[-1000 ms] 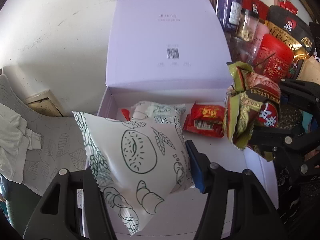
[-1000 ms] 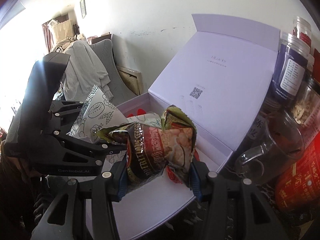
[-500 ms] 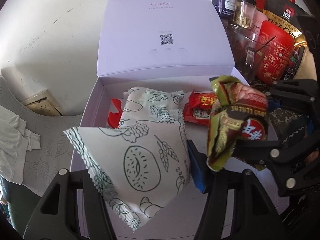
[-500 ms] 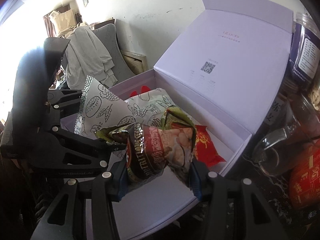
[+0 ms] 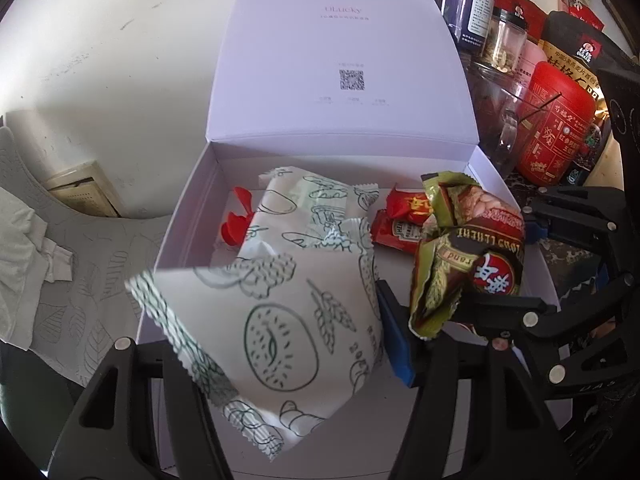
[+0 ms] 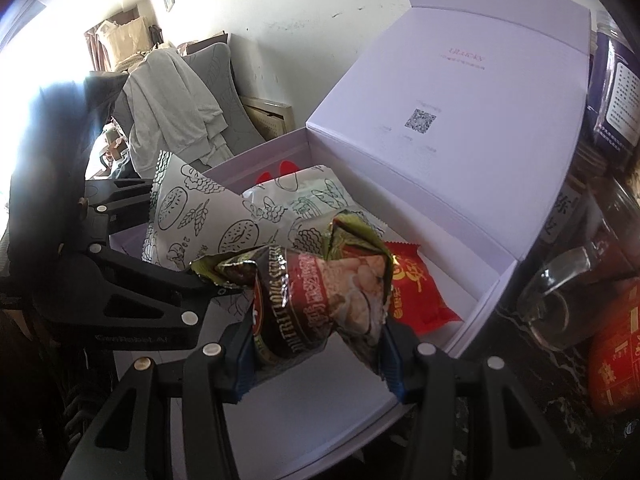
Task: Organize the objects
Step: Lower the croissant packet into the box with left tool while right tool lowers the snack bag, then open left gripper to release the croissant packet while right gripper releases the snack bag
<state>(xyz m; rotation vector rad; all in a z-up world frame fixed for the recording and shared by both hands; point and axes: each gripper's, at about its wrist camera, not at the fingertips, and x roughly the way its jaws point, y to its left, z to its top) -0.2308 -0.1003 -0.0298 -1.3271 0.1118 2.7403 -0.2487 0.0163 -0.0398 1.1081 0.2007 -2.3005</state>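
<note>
A white box (image 5: 176, 232) stands with its lid raised; in the right wrist view its near wall (image 6: 480, 312) shows. Inside lie a white doodle-print packet (image 5: 316, 208) and red sachets (image 5: 404, 220). My left gripper (image 5: 276, 344) holds a second white doodle-print packet (image 5: 280, 320) over the box's front left. Its jaws are opening, but the blue pad still touches the packet's right edge. My right gripper (image 6: 320, 356) is shut on a crumpled green-and-brown snack packet (image 6: 320, 296), held over the box's right side, close beside the left gripper (image 6: 168, 236).
Right of the box crowd a red tin (image 5: 556, 128), a glass mug (image 5: 500, 120), a blue-label jar (image 5: 472, 4) and other jars. Left of it stands a grey patterned chair with pale clothing (image 6: 172, 104) draped over it. A white wall lies behind.
Both grippers have come lower and closer over the open box, so more of its inside shows. The green-and-brown packet now hangs over the box's right side. Each packet stays between its jaws.
</note>
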